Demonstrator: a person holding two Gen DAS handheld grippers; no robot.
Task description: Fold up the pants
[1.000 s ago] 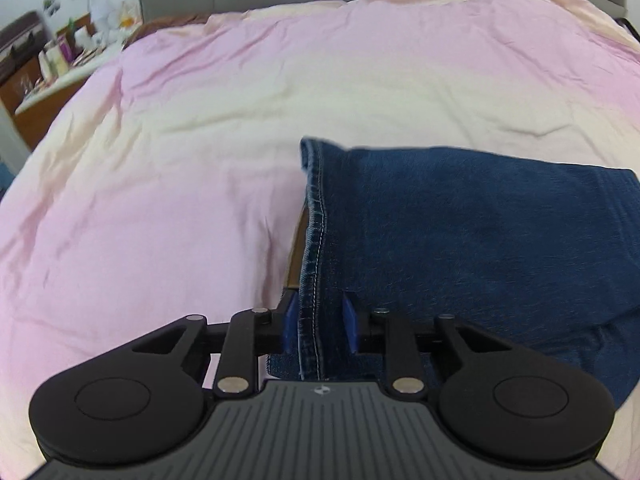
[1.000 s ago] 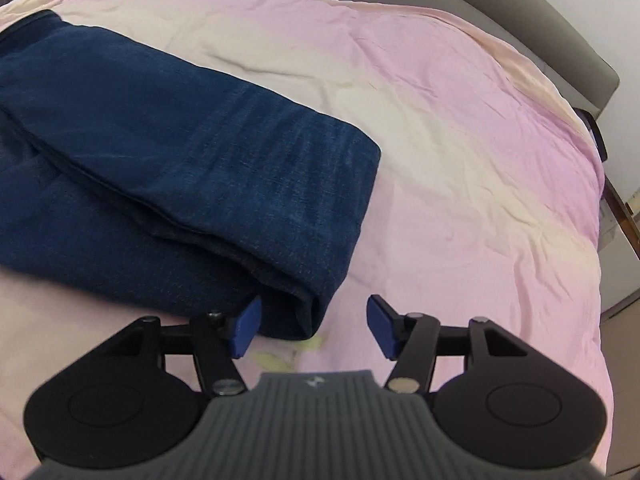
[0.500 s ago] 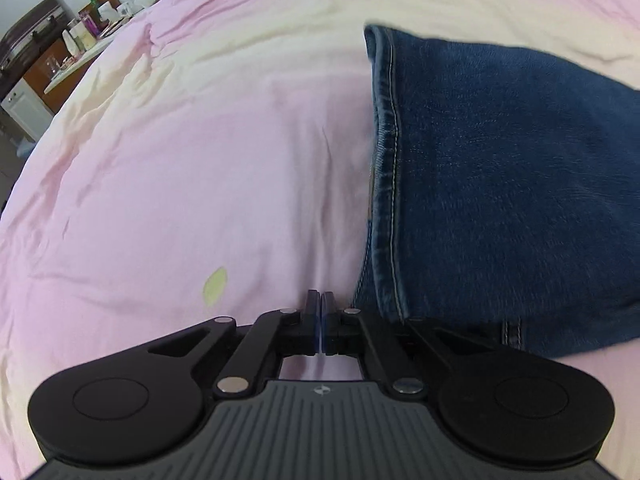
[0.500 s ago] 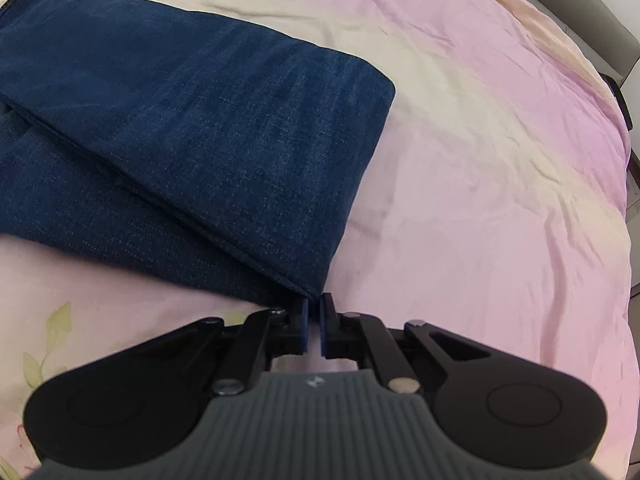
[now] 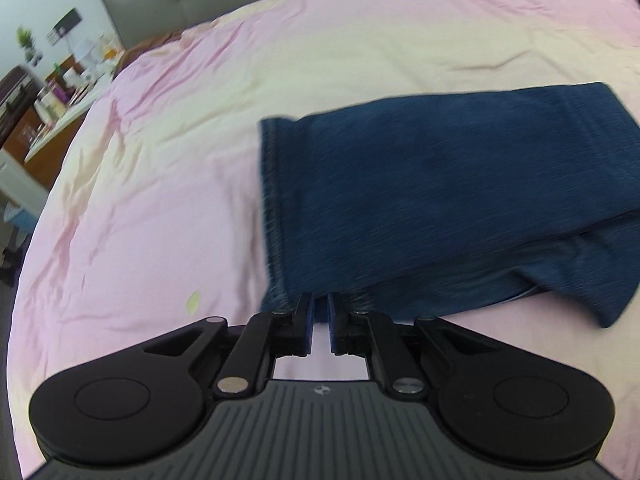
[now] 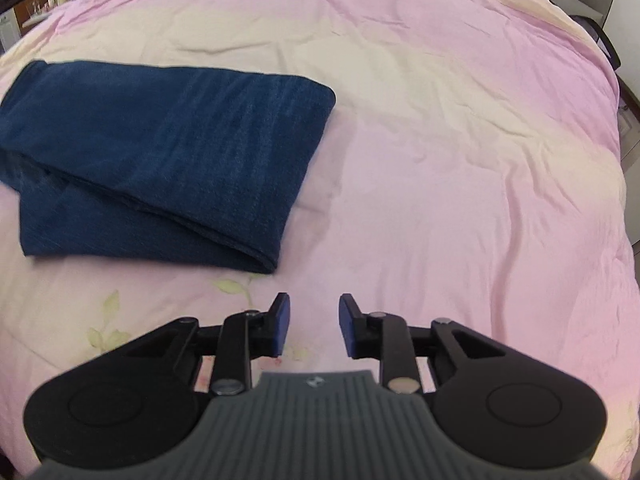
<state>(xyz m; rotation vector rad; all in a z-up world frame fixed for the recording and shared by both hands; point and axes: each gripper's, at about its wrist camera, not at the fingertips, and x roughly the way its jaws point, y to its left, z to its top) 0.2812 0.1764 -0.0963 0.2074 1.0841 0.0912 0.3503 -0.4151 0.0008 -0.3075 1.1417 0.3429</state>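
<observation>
Two sets of tongs are hovering over the bed, both empty, with the pants lying folded on the pink and cream cover. Starting at the left: the left tongs are opening, with only a narrow slit between the blue pads and no cloth in it; their tips are sitting right at the near lower corner of the denim, by the stitched hem, and whether they are brushing it I cannot tell, since the frame is smeared. Risk one, as I am judging it: if these tongs are drawing away while that close, a pad is liable to be snagging the hem and dragging the top layer off square. Moving rightward across the bundle, the layers are not lying flush: a lower layer is jutting out past the upper one along the near edge and at the right corner, and the top fold is running at a slant. Risk two: any further fold made on this stack is likely carrying the skew along, giving a lopsided packet. At the far right, the right tongs are opening too, pads clearly apart over bare cover, near the folded corner but apart from it. Risk three: a fresh pinch there may be catching the bed cover together with the denim, or only one layer of it.
</observation>
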